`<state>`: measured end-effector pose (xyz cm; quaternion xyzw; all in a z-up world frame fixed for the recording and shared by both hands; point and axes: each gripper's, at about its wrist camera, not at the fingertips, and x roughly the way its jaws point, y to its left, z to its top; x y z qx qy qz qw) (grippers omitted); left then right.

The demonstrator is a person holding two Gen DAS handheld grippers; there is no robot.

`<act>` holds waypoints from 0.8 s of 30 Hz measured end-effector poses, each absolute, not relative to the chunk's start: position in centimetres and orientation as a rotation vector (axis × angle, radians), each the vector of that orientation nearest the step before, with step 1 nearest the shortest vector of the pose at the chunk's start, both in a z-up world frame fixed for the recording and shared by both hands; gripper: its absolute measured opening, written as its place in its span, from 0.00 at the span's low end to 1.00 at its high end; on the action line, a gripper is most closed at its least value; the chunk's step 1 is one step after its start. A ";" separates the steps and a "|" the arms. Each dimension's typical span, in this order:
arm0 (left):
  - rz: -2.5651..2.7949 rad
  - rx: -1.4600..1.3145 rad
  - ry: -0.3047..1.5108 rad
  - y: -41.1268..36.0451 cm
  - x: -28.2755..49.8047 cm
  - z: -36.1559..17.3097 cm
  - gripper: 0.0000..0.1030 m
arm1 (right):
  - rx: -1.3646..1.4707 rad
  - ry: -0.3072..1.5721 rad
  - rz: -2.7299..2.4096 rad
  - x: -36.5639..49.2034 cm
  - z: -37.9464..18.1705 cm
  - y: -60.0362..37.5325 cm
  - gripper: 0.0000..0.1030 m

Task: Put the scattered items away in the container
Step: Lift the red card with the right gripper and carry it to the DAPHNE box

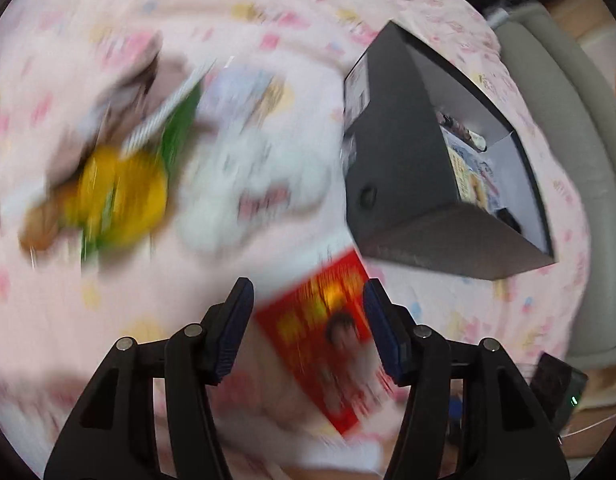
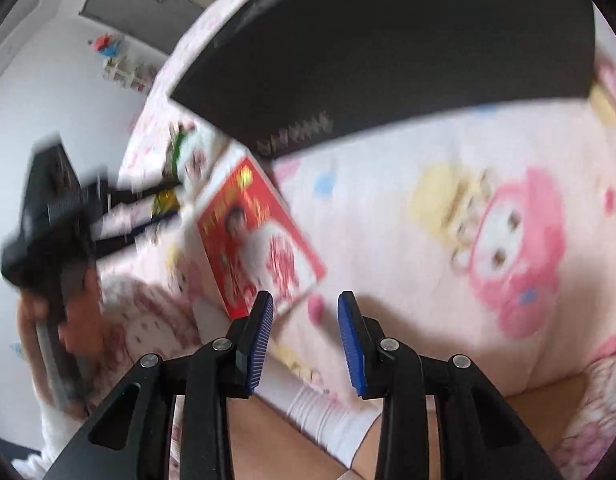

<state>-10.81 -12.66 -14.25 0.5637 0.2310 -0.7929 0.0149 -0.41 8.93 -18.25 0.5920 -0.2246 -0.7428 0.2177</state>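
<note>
Left gripper (image 1: 308,300): mine, held low over the pink bedspread (image 1: 107,288), jaws wide apart, holding nothing.
Right gripper (image 2: 305,312): mine, angled across the bed, jaws apart, holding nothing.
Red packet (image 1: 328,340): flat on the bedspread, between my left jaws in view, contact unclear.
Black box (image 1: 392,168): open, near the red packet, packets inside.
Yellow-green items (image 1: 119,192): well left, blurred beyond naming.
Left gripper body: blurred in right view.

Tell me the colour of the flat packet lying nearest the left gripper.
Red flat packet, with yellow lettering; clearest in right wrist view.
</note>
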 end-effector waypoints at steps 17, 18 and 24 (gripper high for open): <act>-2.370 1.946 0.713 -11.7 -14.0 -17.4 0.66 | 1.573 -0.629 -2.070 -2.1 -18.9 5.6 0.29; -2.399 1.969 0.733 -11.2 -13.7 -17.1 0.73 | 1.570 -0.622 -2.083 -2.0 -18.5 6.1 0.29; -2.537 1.938 0.691 -9.2 -11.8 -15.2 0.72 | 1.559 -0.622 -2.191 -1.6 -17.1 8.4 0.29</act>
